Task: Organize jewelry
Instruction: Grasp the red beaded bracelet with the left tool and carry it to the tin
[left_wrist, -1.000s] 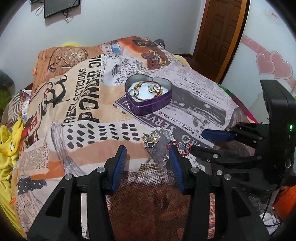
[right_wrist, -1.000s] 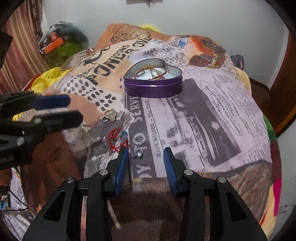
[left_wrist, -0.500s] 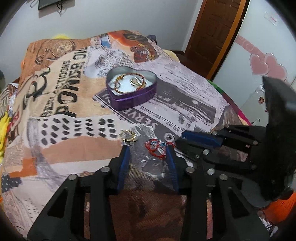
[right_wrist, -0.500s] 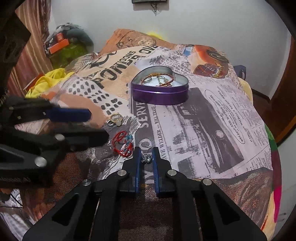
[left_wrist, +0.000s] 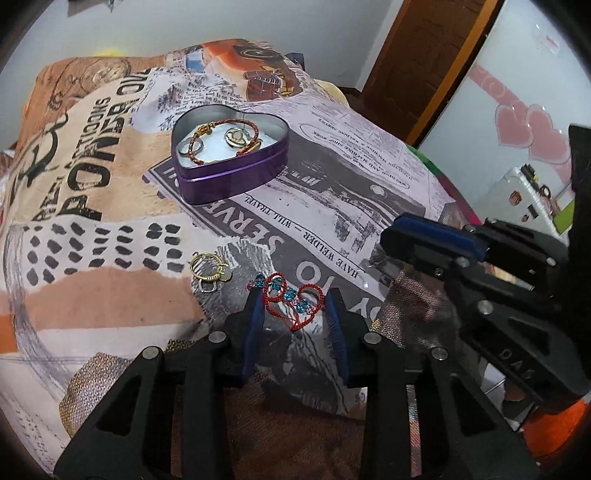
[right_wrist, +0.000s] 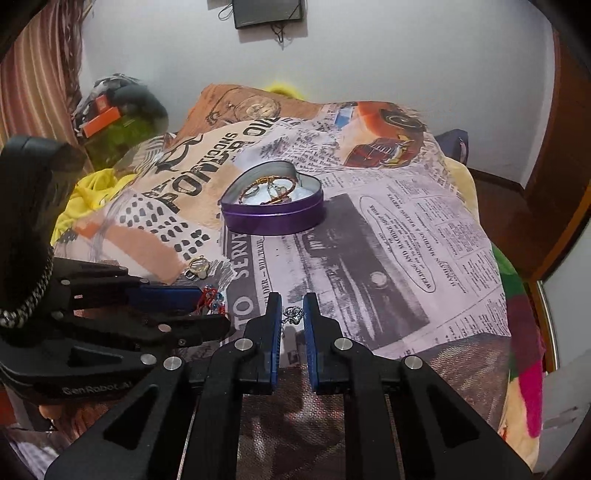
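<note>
A red cord bracelet with blue beads (left_wrist: 290, 301) lies on the printed cloth between the blue fingertips of my left gripper (left_wrist: 291, 297). The jaws are closing, with the cord reaching both pads. My right gripper (right_wrist: 291, 301) is shut on a small silver charm (right_wrist: 293, 314), held just above the cloth. From the left wrist view, the right gripper (left_wrist: 388, 240) hangs at the right. The left gripper (right_wrist: 199, 299) shows beside the bracelet (right_wrist: 210, 295) in the right wrist view. A purple heart tin (left_wrist: 236, 177) further back holds a red-gold bracelet and rings.
A gold ring cluster (left_wrist: 208, 271) lies left of the bracelet, also visible as gold rings (right_wrist: 197, 266). The newspaper-print cloth (left_wrist: 332, 177) drapes a bed. Yellow fabric (right_wrist: 85, 195) is bunched at the left edge. A wooden door (left_wrist: 424, 55) stands behind.
The left gripper came forward and down onto the red bracelet, and its jaws narrowed around it. The right gripper closed on the silver charm and rose slightly.
</note>
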